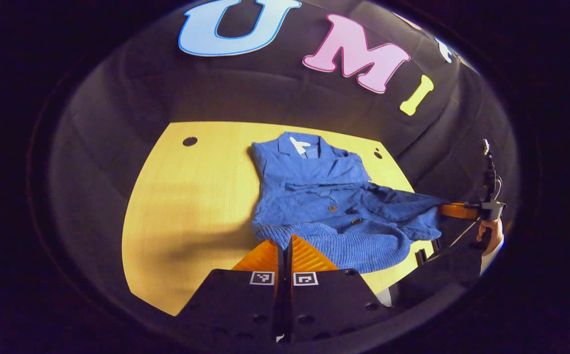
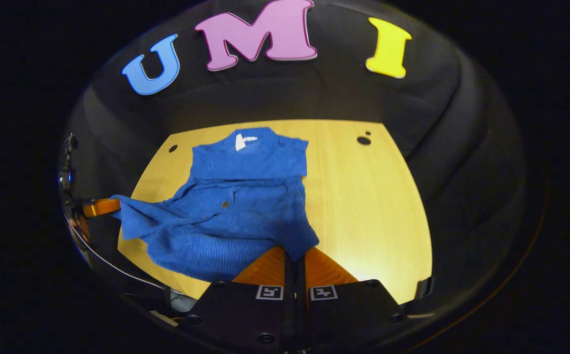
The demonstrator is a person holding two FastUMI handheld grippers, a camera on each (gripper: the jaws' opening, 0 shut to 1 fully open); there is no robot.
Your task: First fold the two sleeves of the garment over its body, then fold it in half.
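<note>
Orange-fingered left hand-held gripper (image 1: 285,250) and right hand-held gripper (image 2: 294,260), jaws closed, each pinch a hem corner of the blue knitted cardigan (image 1: 324,201) mid-frame on the yellow wooden bench (image 1: 191,196); sleeves apparently folded, the halving fold seemingly begins, needing both corners carried toward the collar.

The garment (image 1: 324,196) was a blue knitted cardigan with small dark buttons down its front and a white tag inside the collar. It lay front up, collar toward the far wall. The upper part lay flat, with what seemed a sleeve folded across the chest. The ribbed hem (image 2: 206,253) was bunched and lifted at the near edge, and one corner (image 1: 427,209) was pulled out sideways, taut.
</note>
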